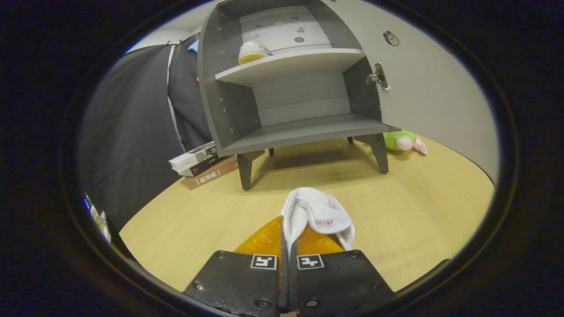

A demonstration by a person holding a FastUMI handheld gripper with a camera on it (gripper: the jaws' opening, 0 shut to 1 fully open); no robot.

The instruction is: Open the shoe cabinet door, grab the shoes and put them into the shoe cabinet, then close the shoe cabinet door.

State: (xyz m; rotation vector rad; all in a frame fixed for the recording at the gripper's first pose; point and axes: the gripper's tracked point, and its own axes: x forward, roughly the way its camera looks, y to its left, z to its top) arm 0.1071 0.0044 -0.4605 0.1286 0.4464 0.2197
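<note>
White fabric shoe sits pinched between the nearly closed claw, above the wood floor. Beyond stands the grey cabinet, door open, another shoe on its upper shelf.

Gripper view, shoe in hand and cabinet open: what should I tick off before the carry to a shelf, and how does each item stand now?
1. Cabinet door open: ok, swung aside to the right.
2. Hand-held gripper shut on the white shoe: ok, both fingers pinch its edge.
3. Lower shelf has room: ok, looks bare.
4. Upper shelf has room: partly; one shoe already sits at its left.
5. Way to the cabinet over the wooden floor: ok; the books and green plush toy lie off to the sides.
6. Grip firmness: cannot tell.
</note>
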